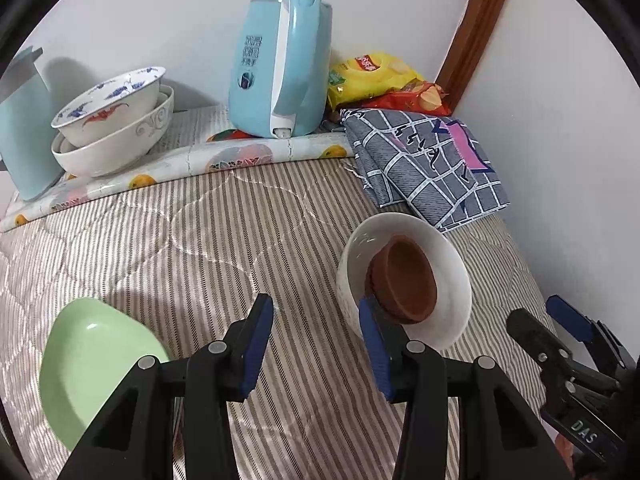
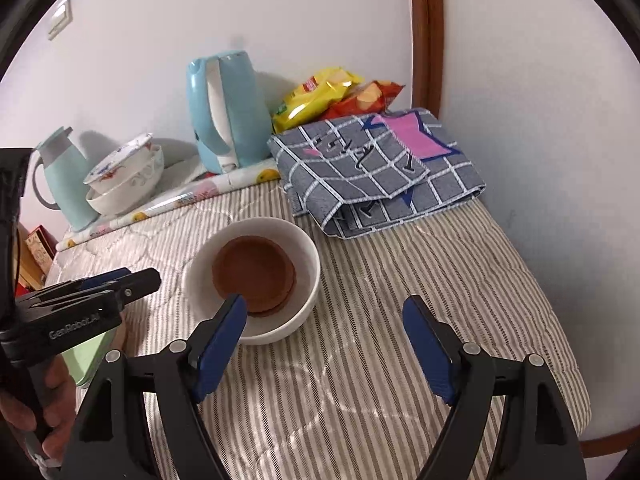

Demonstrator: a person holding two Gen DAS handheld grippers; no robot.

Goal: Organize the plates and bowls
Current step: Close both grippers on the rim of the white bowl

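Observation:
A white bowl (image 1: pixel 448 276) with a brown dish (image 1: pixel 408 280) inside sits on the striped quilt; it also shows in the right wrist view (image 2: pixel 304 264), with the brown dish (image 2: pixel 254 272) in it. A green plate (image 1: pixel 88 360) lies at the lower left; its edge shows in the right wrist view (image 2: pixel 86 356). Two stacked patterned bowls (image 1: pixel 112 120) stand at the back left, also in the right wrist view (image 2: pixel 124 176). My left gripper (image 1: pixel 316 344) is open, just left of the white bowl. My right gripper (image 2: pixel 324 344) is open, just in front of the white bowl.
A blue kettle (image 1: pixel 280 68) stands at the back by the wall. Snack bags (image 1: pixel 380 80) and a folded checked cloth (image 1: pixel 424 164) lie at the back right. A pale blue flask (image 2: pixel 64 176) stands at the far left. The quilt's edge drops off at right (image 2: pixel 568 360).

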